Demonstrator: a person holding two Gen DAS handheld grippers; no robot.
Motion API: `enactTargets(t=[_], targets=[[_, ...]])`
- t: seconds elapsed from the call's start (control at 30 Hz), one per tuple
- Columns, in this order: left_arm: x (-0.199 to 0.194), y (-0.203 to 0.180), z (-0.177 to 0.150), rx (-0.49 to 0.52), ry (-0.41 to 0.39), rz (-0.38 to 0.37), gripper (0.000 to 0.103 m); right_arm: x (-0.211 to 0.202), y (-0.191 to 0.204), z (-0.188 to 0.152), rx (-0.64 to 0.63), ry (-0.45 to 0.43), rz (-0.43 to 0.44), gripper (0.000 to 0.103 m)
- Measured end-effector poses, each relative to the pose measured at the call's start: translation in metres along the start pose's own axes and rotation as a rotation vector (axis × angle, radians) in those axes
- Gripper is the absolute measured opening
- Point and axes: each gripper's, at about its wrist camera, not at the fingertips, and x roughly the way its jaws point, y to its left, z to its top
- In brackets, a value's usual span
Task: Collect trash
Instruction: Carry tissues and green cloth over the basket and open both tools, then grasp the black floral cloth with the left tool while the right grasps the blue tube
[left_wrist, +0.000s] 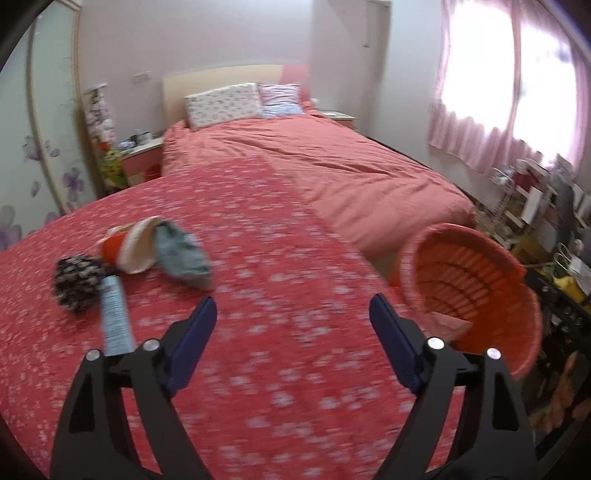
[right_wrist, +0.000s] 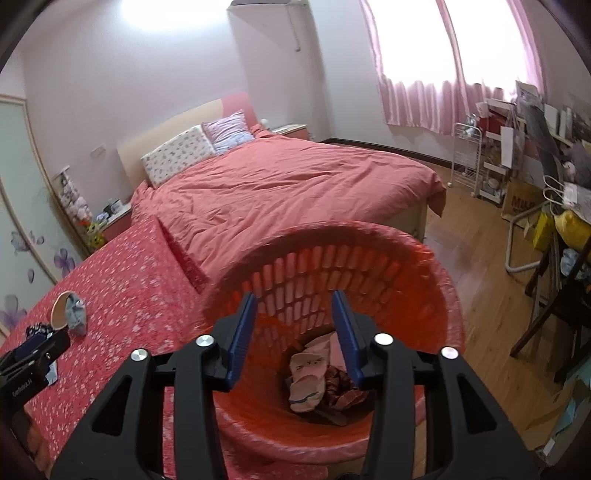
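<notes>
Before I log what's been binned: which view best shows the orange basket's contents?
The right wrist view: it looks straight into the orange basket, showing crumpled scraps at the bottom. The left wrist view catches the basket sideways, with one pinkish scrap.

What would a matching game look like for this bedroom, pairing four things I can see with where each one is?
Things:
1. paper cup
2. pink sock
3. tube
4. right tool

Places:
A. lying at the bottom of the orange basket
B. hanging open above the basket's mouth
C. on its side on the flowered bedspread, with a grey cloth at its mouth
D. on the bedspread, next to the black-and-white bundle

Pairs: 1-C, 2-A, 3-D, 4-B
</notes>
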Motion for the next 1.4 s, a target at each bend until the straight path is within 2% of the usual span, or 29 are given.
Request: enactTargets(t=[0.17,0.43,0.57,0.73,0.93,1.03,1.1,1.17,1.3,1.4], targets=[[-0.003,0.063,-0.002,-0.071,-0.003,0.122,0.086,-0.001,0.026,-0.005,-0.063,0.009,0.028,0.052],[-0.005,0.166,-0.003,-0.225,-0.014,0.307,0.086,0.005,0.072,-0.017,-0.142,0.051,0.092,0.052],[0.005,0.203,0.001,-0.293,0.004,0.323,0.086,0.009,0.095,-0.025,-0.182,0.069,0.115,0.052],[0.023,0.218,0.011,-0.328,0.015,0.298,0.085,0.012,0.117,-0.032,-0.221,0.088,0.129,0.052],[0.054,0.234,0.011,-0.371,0.102,0.248,0.066,0.016,0.137,-0.037,-0.263,0.1,0.14,0.052],[0.062,0.243,0.008,-0.407,0.122,0.214,0.05,0.016,0.145,-0.039,-0.282,0.105,0.145,0.052],[0.061,0.245,0.006,-0.42,0.122,0.201,0.031,0.016,0.15,-0.041,-0.292,0.107,0.149,0.052],[0.059,0.247,0.006,-0.413,0.112,0.2,0.024,0.015,0.155,-0.042,-0.305,0.108,0.153,0.052],[0.04,0.258,-0.002,-0.4,0.088,0.232,0.023,0.012,0.171,-0.046,-0.332,0.112,0.173,0.052],[0.023,0.272,-0.009,-0.387,0.08,0.285,0.023,0.013,0.189,-0.05,-0.353,0.126,0.202,0.052]])
